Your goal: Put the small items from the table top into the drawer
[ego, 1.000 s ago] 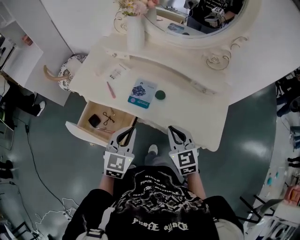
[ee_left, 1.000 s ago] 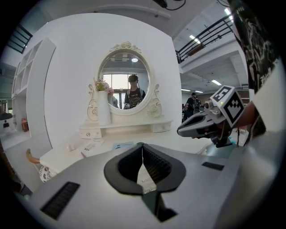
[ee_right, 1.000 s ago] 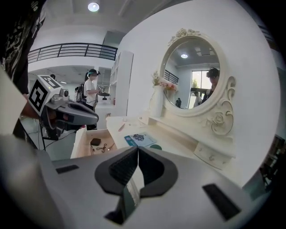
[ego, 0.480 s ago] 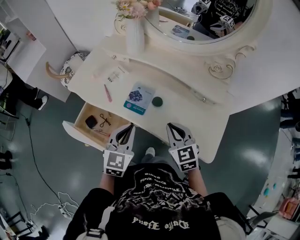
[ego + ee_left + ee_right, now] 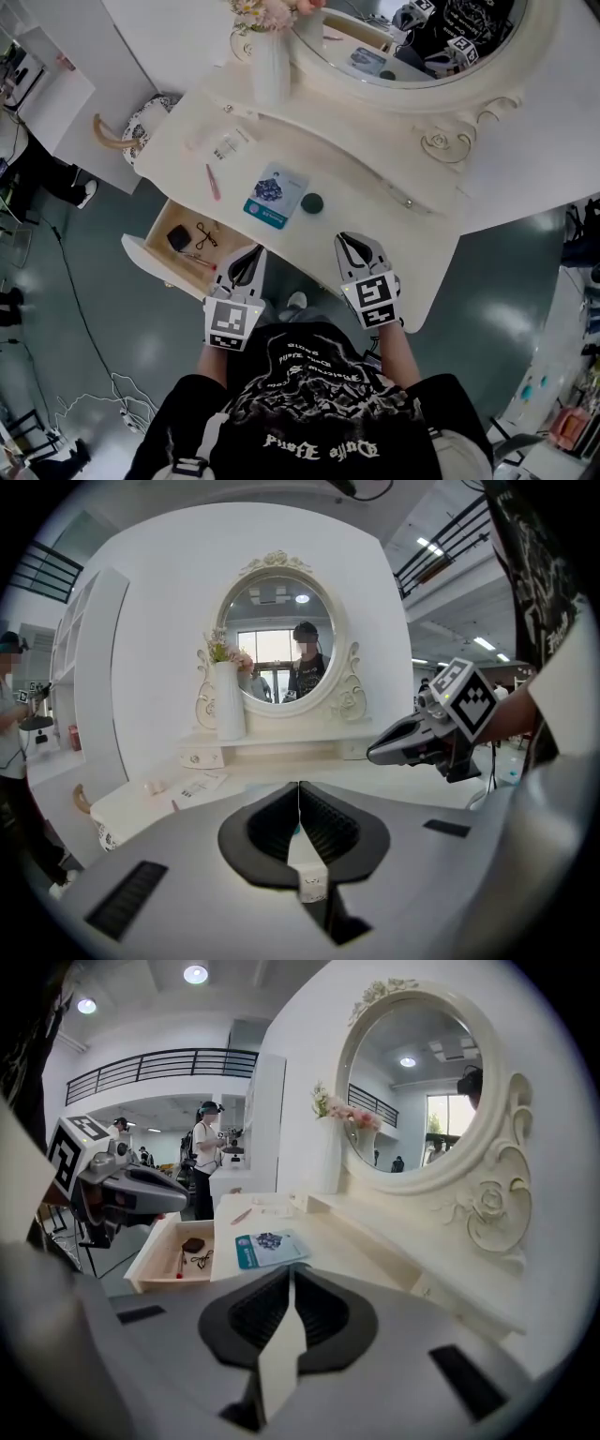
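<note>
Holding: your left gripper [image 5: 246, 270] and right gripper [image 5: 354, 253] carry nothing. Both gripper views show each pair of jaws pressed together with no gap.
Position: both grippers hang at the near edge of the worktop [image 5: 375, 216], in front of your body. The left one is just beside the right end of the open drawer [image 5: 150, 267].
Done so far: the drawer is pulled out and holds a small black item [image 5: 178, 238], a thin dark wire-like piece [image 5: 206, 234] and a red-tipped stick [image 5: 194, 257].
Left to do: a pink stick [image 5: 213, 181], a blue-edged card [image 5: 277, 196], a dark green round piece [image 5: 312, 202] and a white printed slip [image 5: 228, 143] lie on the worktop. By that count you are probably about halfway, no further.
Nearest items: the card and the green round piece lie ahead of both jaws, near them but clearly apart. The pink stick and the slip sit farther back on the left.
Next need: you will likely have to part one pair of jaws before reaching for any of these.
</note>
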Action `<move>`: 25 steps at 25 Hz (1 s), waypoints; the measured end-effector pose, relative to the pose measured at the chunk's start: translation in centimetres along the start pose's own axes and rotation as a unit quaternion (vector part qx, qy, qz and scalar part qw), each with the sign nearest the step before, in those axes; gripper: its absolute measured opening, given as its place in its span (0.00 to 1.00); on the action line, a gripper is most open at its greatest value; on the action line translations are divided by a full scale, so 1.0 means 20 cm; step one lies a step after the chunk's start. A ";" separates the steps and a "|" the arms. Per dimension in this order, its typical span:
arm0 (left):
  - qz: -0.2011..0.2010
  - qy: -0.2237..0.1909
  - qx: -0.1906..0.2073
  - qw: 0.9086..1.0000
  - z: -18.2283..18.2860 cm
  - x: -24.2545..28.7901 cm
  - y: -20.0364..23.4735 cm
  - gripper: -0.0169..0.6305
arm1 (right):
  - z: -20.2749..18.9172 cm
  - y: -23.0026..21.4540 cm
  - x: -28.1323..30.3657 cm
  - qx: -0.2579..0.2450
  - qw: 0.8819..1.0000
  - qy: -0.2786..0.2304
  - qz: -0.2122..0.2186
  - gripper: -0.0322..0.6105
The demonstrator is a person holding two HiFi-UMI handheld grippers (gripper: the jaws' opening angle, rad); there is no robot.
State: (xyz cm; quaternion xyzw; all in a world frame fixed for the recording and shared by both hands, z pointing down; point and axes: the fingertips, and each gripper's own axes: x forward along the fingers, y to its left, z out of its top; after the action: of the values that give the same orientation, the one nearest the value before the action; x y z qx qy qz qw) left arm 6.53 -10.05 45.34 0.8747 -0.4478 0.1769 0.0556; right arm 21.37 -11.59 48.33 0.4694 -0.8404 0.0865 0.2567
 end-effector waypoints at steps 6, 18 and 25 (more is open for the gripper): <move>0.015 0.003 -0.009 1.000 0.00 -0.01 0.05 0.05 | -0.02 0.01 0.04 0.008 1.000 0.011 0.007 0.07; 0.018 0.002 -0.007 1.000 0.03 0.05 0.18 0.05 | 0.03 0.00 0.21 0.024 0.999 0.026 0.017 0.21; 0.022 0.007 -0.012 1.000 0.00 0.06 0.26 0.05 | 0.03 0.00 0.31 0.029 0.998 0.045 0.022 0.27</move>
State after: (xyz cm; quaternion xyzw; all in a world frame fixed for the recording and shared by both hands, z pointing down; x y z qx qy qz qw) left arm 3.00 -14.08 45.42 0.8627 -0.4682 0.1793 0.0655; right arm 18.49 -16.40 50.88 0.4534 -0.8354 0.1374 0.2786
